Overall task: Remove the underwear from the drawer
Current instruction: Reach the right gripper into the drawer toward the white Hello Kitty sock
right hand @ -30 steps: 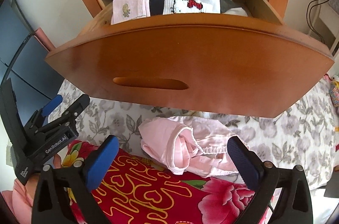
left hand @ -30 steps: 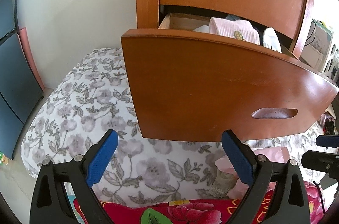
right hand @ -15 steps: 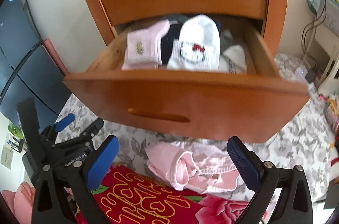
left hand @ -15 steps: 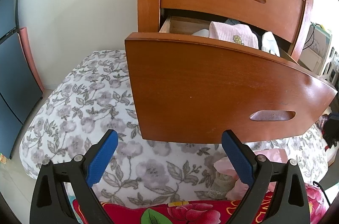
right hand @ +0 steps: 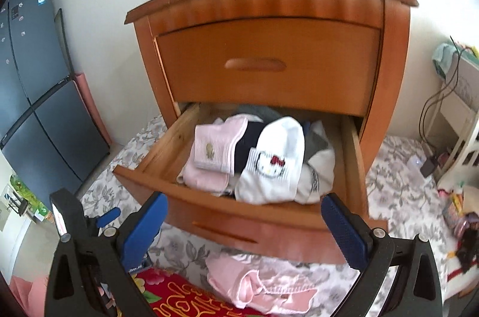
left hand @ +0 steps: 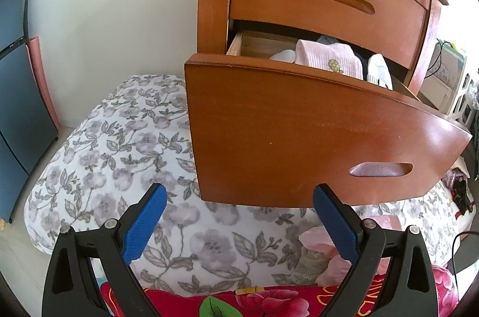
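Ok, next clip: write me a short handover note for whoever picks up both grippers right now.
Left gripper: open, empty, low in front of the drawer front.
Right gripper: open, empty, looking down into the open lower drawer.
In the drawer: pink sock, white cat-face sock, dark and grey items beneath; no underwear clearly identifiable there.
Done: a pink garment, possibly underwear, already lies on the floral bedding below the drawer.
Left: search under the socks for any further underwear and lift it out.
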